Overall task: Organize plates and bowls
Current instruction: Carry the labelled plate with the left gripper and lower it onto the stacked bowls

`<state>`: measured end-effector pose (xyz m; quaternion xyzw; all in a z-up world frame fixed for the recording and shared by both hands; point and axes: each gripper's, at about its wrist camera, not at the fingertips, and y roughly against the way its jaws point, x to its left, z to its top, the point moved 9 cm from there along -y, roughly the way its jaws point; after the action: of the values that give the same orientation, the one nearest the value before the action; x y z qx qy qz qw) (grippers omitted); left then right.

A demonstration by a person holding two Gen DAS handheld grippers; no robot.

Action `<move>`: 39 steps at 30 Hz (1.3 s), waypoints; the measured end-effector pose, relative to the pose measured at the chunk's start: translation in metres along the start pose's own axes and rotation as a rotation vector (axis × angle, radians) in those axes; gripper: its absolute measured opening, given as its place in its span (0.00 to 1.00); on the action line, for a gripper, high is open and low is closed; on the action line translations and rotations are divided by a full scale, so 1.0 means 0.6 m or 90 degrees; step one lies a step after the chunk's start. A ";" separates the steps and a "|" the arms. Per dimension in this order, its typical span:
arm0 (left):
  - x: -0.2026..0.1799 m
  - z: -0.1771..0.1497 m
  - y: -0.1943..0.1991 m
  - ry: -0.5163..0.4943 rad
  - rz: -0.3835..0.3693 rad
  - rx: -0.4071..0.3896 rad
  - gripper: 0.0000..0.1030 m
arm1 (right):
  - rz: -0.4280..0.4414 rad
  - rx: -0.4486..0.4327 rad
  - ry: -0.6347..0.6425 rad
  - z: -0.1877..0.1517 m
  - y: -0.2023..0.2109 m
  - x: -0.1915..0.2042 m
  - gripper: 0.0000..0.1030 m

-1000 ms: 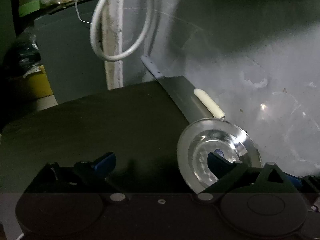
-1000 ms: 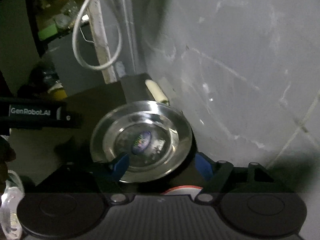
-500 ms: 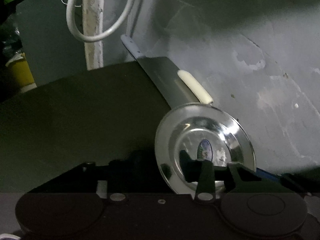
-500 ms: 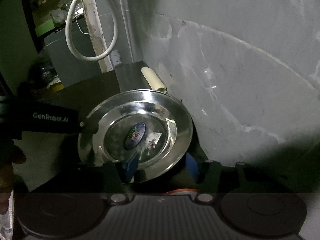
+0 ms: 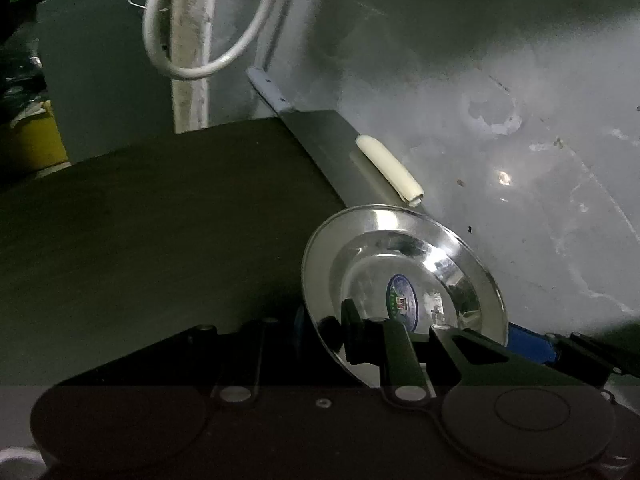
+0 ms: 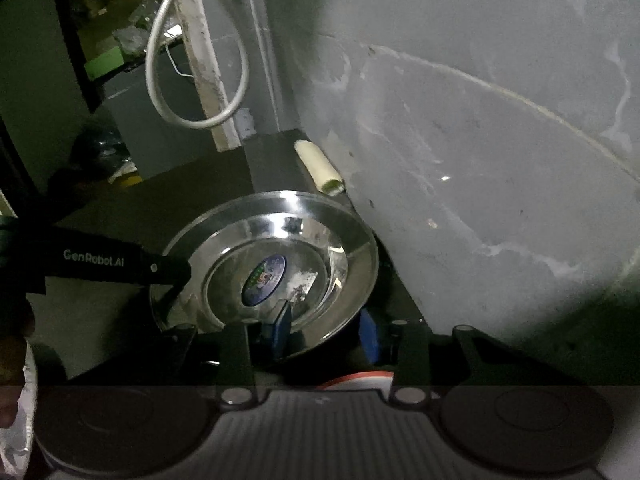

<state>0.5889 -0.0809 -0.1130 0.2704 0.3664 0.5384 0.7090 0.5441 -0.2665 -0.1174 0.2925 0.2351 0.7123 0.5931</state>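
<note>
A shiny steel plate (image 5: 400,264) with a round blue label stands tilted on its edge on a dark table, near a grey wall. My left gripper (image 5: 324,332) is shut on the plate's left rim. In the right wrist view the plate (image 6: 280,248) fills the middle, and my right gripper (image 6: 324,334) is shut on its lower rim. The left gripper's black finger (image 6: 120,264) reaches in from the left onto the rim there. Both grippers hold the same plate.
The dark table (image 5: 160,232) stretches left. A cream tube (image 5: 390,168) lies by the grey wall (image 5: 500,100) behind the plate. A white hose loop (image 5: 208,40) hangs on a post at the back. A yellow bin (image 5: 32,140) stands far left.
My left gripper was open beside the plate and has shut on its left rim. My right gripper has narrowed onto the lower rim. The plate has tipped more upright.
</note>
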 end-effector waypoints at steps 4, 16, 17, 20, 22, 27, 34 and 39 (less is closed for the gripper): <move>0.010 -0.004 0.040 0.013 0.012 -0.033 0.20 | 0.022 -0.029 0.019 0.010 0.027 0.024 0.39; 0.108 -0.029 0.209 0.048 0.082 -0.123 0.21 | 0.151 -0.079 0.108 0.037 0.097 0.167 0.36; 0.119 -0.035 0.221 0.057 0.092 -0.126 0.21 | 0.164 -0.078 0.119 0.035 0.102 0.185 0.36; 0.160 -0.056 0.259 0.089 0.122 -0.135 0.21 | 0.200 -0.074 0.146 0.031 0.111 0.230 0.35; 0.179 -0.073 0.277 0.105 0.142 -0.136 0.22 | 0.224 -0.069 0.164 0.024 0.114 0.257 0.34; 0.210 -0.119 0.310 0.111 0.204 -0.131 0.25 | 0.272 -0.042 0.205 -0.004 0.117 0.306 0.34; 0.243 -0.184 0.336 0.137 0.249 -0.107 0.28 | 0.303 0.001 0.241 -0.050 0.119 0.347 0.34; 0.246 -0.217 0.329 0.138 0.272 -0.083 0.30 | 0.310 0.032 0.257 -0.078 0.116 0.358 0.34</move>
<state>0.3942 0.1138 -0.0696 0.2360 0.3391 0.7244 0.5519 0.4353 -0.0680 -0.0739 0.2075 0.2888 0.8711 0.3387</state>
